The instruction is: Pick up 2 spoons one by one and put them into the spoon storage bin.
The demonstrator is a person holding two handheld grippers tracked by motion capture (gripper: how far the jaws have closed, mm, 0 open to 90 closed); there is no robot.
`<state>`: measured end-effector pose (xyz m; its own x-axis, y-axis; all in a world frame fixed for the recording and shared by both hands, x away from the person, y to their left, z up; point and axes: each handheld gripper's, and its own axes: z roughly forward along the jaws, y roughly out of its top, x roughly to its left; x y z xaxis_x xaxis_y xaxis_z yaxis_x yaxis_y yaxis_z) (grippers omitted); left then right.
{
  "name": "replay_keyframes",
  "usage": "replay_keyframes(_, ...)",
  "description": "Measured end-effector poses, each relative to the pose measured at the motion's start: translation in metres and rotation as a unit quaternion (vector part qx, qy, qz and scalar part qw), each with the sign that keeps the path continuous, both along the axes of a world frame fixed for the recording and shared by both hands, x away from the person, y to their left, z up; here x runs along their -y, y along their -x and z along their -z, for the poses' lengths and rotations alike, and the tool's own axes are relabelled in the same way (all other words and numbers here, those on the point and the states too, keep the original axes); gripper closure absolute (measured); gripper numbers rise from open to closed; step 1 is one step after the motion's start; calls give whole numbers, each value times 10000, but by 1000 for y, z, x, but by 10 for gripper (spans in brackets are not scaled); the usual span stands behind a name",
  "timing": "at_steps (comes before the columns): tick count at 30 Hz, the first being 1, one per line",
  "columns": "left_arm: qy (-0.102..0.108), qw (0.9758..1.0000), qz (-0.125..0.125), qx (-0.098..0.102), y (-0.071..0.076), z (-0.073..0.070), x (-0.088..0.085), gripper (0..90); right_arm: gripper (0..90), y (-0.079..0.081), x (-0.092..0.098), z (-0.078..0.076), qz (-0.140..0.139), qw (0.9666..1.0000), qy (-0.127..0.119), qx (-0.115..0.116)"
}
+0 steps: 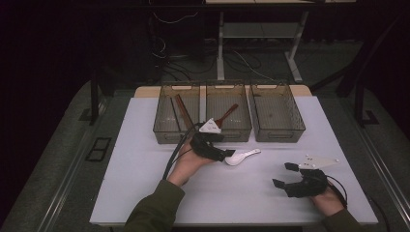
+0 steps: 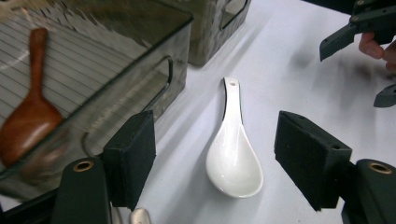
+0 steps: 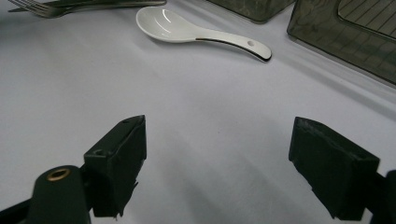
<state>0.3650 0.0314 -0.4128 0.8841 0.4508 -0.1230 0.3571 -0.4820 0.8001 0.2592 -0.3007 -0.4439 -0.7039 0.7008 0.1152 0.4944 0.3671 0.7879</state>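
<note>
We list the items from left to right across the high view.

Left bin [image 1: 170, 113]: smoked clear plastic, upper centre-left of the frame, on the white table [image 1: 145, 183]. We see a long brown utensil [image 1: 183, 110] leaning along its right side.

Middle bin [image 1: 227, 108]: same make, just beside the first. We count one wooden spoon [image 1: 226, 116] inside it; in the left gripper view that spoon lies at the far left of the frame, behind the bin wall.

Left gripper [image 1: 223, 154]: centre of the frame, held in a hand with an olive sleeve. In the left gripper view we find its jaws standing well apart, one on each side of the spoon's bowl, with clear gaps to both pads; they hold nothing.

White ceramic spoon [image 1: 241, 156]: flat on the table in front of the middle bin, bowl up, handle pointing to the right. In the right gripper view we see it at the top centre of the frame, with fork tines [image 3: 32, 5] at the upper left corner.

Right bin [image 1: 276, 111]: upper centre-right; we see nothing in it.

Right gripper [image 1: 285, 178]: lower right of the frame, well apart from the spoon. We note its jaws spread wide over bare table, with nothing between them.
</note>
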Motion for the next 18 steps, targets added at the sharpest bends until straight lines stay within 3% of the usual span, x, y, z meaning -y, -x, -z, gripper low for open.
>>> replay_keyframes(8, -269, 9995, 85, -110, 0, 15, 10, 286, 189, 0, 0, 0, -44, 10000, -2, 13)
replay_keyframes(18, -437, 9989, 42, -147, 0, 23, 16, 303, 189, 0, 0, 0, -45, 10000, 11, 19)
